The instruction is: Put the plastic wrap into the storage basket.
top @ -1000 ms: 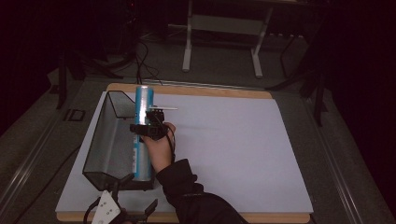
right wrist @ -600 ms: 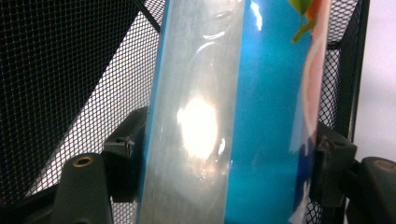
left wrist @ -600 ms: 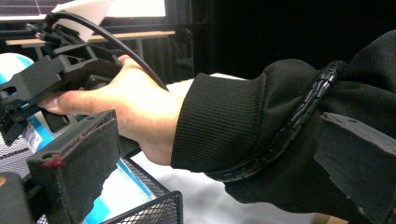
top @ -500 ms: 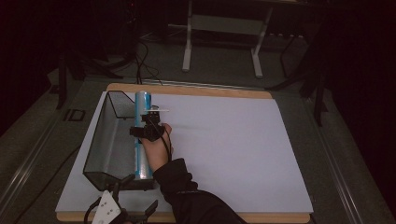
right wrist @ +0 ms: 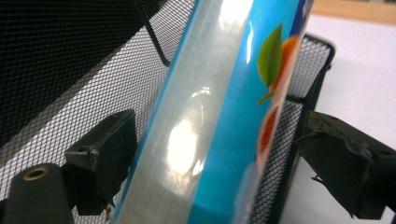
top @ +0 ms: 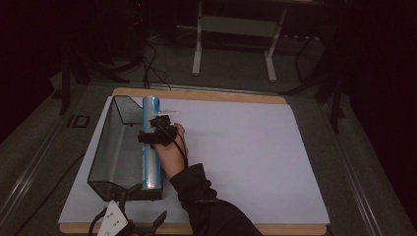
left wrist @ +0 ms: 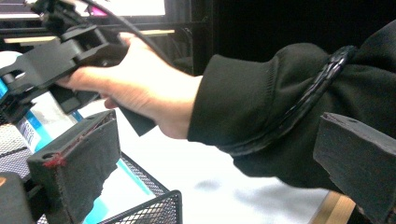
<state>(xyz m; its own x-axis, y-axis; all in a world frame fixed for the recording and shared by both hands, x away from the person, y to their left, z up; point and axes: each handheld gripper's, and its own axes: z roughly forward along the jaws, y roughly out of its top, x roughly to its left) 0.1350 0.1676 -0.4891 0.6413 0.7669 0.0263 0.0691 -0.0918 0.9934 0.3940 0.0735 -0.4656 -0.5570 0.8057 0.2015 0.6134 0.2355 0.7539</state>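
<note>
While jaws gape, right tool straddles the blue tube.

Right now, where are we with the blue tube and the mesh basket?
Done: the blue tube lies inside the mesh basket, along its right wall.
In hand: the right claw straddles the tube, jaws apart, one inside the basket and one outside the wall, so it is not clamped.
Left: probably lifting that claw clear. The left claw sits open near the table's front edge.
</note>
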